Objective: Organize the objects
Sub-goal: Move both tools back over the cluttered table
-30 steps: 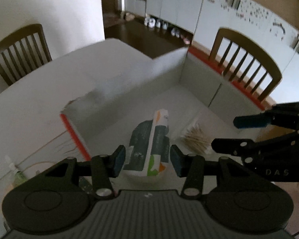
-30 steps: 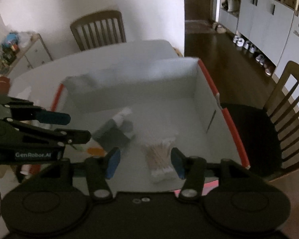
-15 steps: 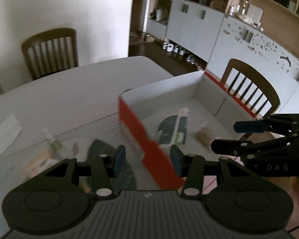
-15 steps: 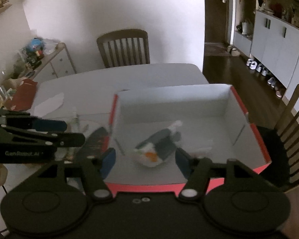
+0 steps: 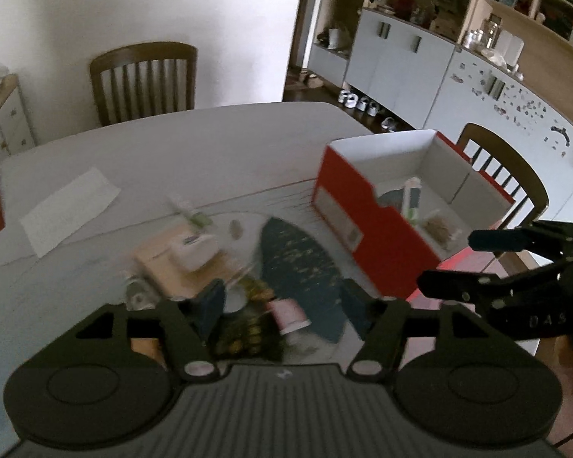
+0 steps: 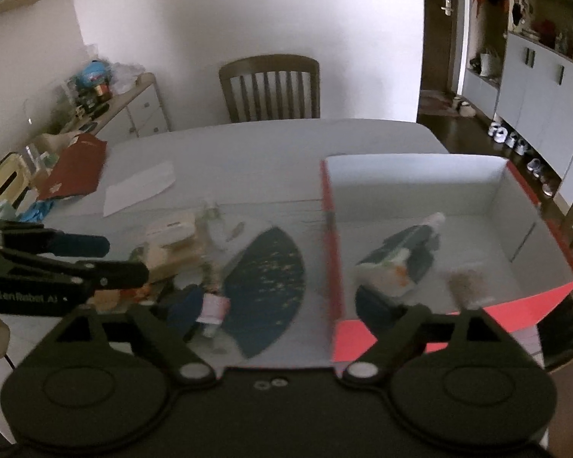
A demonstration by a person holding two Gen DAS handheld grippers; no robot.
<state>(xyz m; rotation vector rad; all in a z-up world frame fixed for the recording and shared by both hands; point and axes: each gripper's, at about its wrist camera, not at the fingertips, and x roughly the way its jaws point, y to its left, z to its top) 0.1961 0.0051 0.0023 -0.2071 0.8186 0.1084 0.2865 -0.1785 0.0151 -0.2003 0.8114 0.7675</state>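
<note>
Both jaws just opening, left gripper (image 5: 282, 299) and right gripper (image 6: 282, 307) empty, over blurred clutter beside red box (image 6: 330, 244); hasty grab perhaps scattering pieces off table edge.

- One red box (image 5: 366, 225) with white inside walls, open at the top, on the tabletop (image 5: 217, 141).
- Two things inside the box: one dark-and-white packet (image 6: 401, 252) and one pack of cotton swabs (image 6: 468, 282).
- One dark fan-shaped piece (image 6: 267, 274) lying flat beside the box.
- One white sheet of paper (image 6: 139, 187) farther back on the tabletop.
- One red folder (image 6: 76, 170) at the tabletop's left edge.
- One small white box (image 5: 193, 250) on one tan flat piece (image 5: 168, 267); the loose items around them are too blurred to count.
- Two wooden chairs in the left wrist view: one behind the tabletop (image 5: 145, 80), one beside the box (image 5: 504, 168).
- Two grippers: left gripper (image 5: 282, 301), right gripper (image 6: 282, 307).
</note>
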